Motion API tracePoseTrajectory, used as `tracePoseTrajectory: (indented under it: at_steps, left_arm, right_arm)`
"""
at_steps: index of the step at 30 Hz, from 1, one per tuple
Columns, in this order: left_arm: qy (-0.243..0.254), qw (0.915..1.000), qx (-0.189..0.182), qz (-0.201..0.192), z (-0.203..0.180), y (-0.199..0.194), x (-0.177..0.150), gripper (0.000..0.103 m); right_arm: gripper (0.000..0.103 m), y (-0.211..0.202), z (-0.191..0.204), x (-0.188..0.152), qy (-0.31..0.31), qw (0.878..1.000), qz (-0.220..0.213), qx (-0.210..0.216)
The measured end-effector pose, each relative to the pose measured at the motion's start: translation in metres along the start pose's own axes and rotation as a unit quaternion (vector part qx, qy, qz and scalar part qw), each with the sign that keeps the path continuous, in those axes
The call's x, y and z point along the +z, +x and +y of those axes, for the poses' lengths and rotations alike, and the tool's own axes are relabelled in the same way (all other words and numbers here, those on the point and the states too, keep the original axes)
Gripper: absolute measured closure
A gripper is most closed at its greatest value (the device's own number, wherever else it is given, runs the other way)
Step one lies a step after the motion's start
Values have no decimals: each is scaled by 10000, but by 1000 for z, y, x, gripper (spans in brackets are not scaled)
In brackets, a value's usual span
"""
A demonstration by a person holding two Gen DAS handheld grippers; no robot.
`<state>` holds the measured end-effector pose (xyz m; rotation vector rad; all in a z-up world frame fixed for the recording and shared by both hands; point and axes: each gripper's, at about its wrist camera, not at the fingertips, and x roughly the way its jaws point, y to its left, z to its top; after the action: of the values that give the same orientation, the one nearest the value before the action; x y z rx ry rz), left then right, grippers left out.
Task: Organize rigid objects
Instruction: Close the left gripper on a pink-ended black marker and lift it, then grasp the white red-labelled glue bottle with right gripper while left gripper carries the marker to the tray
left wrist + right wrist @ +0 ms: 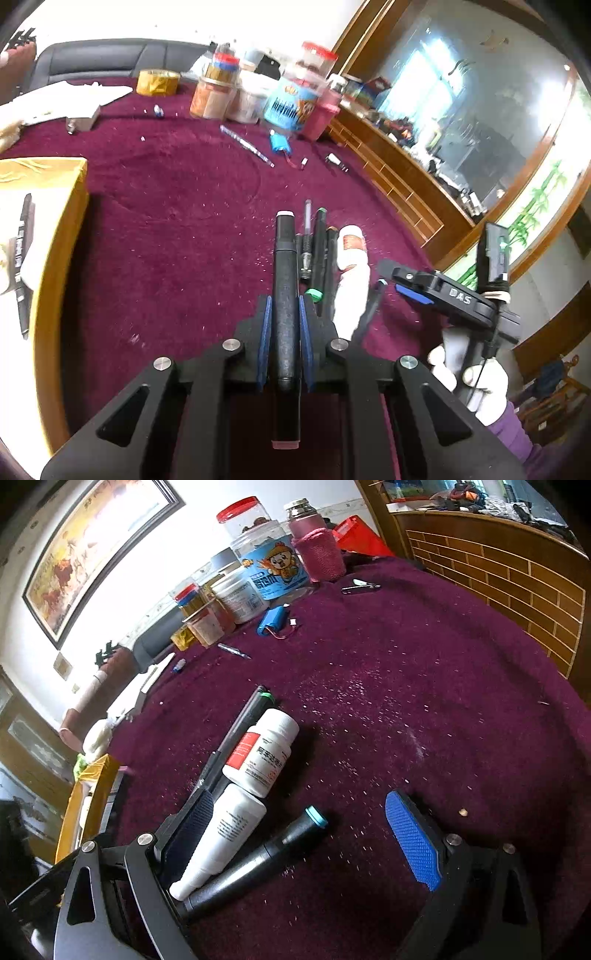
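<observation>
Between the left gripper's (285, 317) pads: black marker (285, 280), pinched lengthwise.
Right gripper (306, 834) spread wide over pill bottle (264, 753), white tube (221, 834), pen (258, 860); bare maroon cloth (424, 701) beyond.

The table is covered with a maroon cloth (177, 229) of matt, napped pile, flecked with pale specks. A matt black plastic marker (285, 280) is clamped between blue rubbery pads (305, 332). Knurled texture is seen on the blue pad (412, 843) at lower right of the right view. Smooth white plastic is shown by the bottle (264, 751) and tube (225, 834). Glossy clear plastic is seen in the jars (258, 542). The cabinet (491, 576) is polished wood.
</observation>
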<state>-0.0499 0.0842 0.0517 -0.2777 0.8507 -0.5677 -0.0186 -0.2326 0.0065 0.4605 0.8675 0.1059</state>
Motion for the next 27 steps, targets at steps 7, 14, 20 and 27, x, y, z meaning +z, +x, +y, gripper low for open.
tracePoseTrajectory:
  at_steps: [7,14,20,27]
  left_arm:
    - [-39,9997,-151,-194,2,-21,-6,91]
    - [-164,9993,-245,-240,12,-32,-12,91]
    - [-332,9985,-199,-384,27,-50,-17,91]
    - [-531,9966,-127,-622,44,-74,-23,91]
  right_arm:
    - [12,-16,19,-8,81,9998,70,193]
    - [29,5,68,-12,-513,9978,407,76]
    - [33,24,85,-15,-724,9949,505,-495]
    - [74,37,82,-17,-716,9947,670,-318]
